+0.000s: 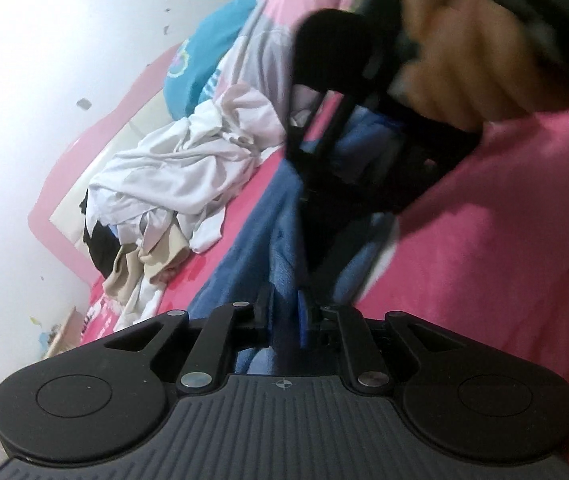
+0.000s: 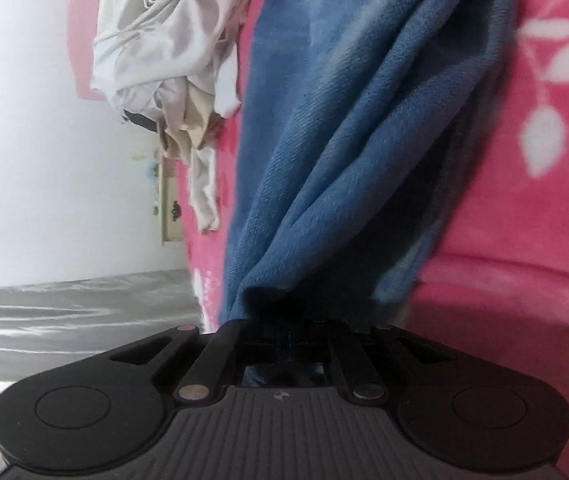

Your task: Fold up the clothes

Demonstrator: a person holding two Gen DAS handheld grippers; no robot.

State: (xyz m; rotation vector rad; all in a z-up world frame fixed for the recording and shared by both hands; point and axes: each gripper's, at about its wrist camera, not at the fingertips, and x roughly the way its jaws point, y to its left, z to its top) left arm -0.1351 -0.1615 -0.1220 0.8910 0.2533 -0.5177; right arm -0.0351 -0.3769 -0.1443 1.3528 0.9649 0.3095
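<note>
Only the left wrist view shows the other tool: the right gripper, blurred, at 1 o'clock, with a hand wrapped around its handle. It also shows a turquoise pillow at 11 o'clock and a grey and pink cover beside it. Only the right wrist view shows the floor at 8 o'clock, covered in shiny grey sheeting, and a pale cabinet against the wall.

One blue fleece garment is in play. In the left wrist view the left gripper has its fingers drawn narrow with a fold of the blue fleece clamped between them. In the right wrist view the right gripper is closed onto a bunched end of the same garment, which runs up from 6 o'clock towards 12 and lies along the bed. Two grippers, then, each pinching one end.

One heap of unfolded clothes sits at 9 o'clock in the left wrist view, mostly white, with beige and black pieces at its lower edge; the same heap is at 11 o'clock in the right wrist view, just beside the blue fleece.

The surface is a bed with a pink blanket printed with white leaves. A pink headboard stands against a white wall.
</note>
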